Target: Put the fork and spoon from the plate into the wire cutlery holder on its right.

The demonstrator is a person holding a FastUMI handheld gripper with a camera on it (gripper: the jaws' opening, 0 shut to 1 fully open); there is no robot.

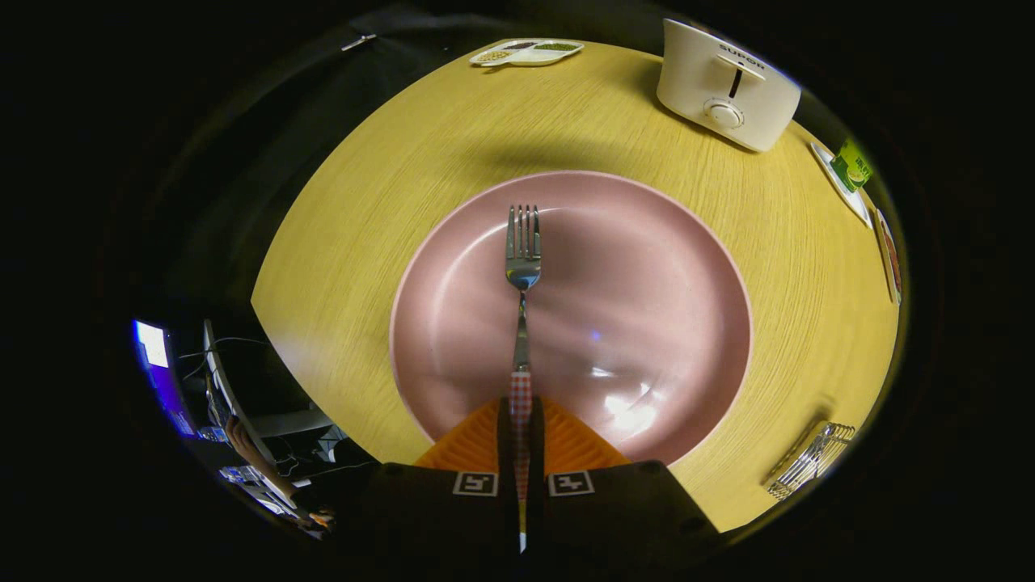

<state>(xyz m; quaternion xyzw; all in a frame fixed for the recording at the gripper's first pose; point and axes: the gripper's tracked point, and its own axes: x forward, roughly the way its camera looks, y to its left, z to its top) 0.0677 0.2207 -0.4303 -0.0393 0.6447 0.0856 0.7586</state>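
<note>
The gripper (521,424) has its two fingers closed together on the checked handle of the fork (522,267), which runs straight out ahead of them — the handle is pinched between the pads and its butt end shows behind, in the narrow slot between the fingers. Holding it by the handle's end makes sense: the tines point away, the whole metal neck and head stay free, and the fork can later be dropped handle-up or tines-first into a narrow wire slot. The fork's head lies over the middle of the pink plate (647,323), which spreads out ahead of the fingers; whether the tines touch the plate or are lifted clear I cannot tell. No spoon lies on the plate. The wire cutlery holder (808,461) sits on the wooden table (364,242) off to the right of the fingers, near and just past the plate's rim — a short swing right should reach it. Beyond the plate stands a white toaster (728,85).
</note>
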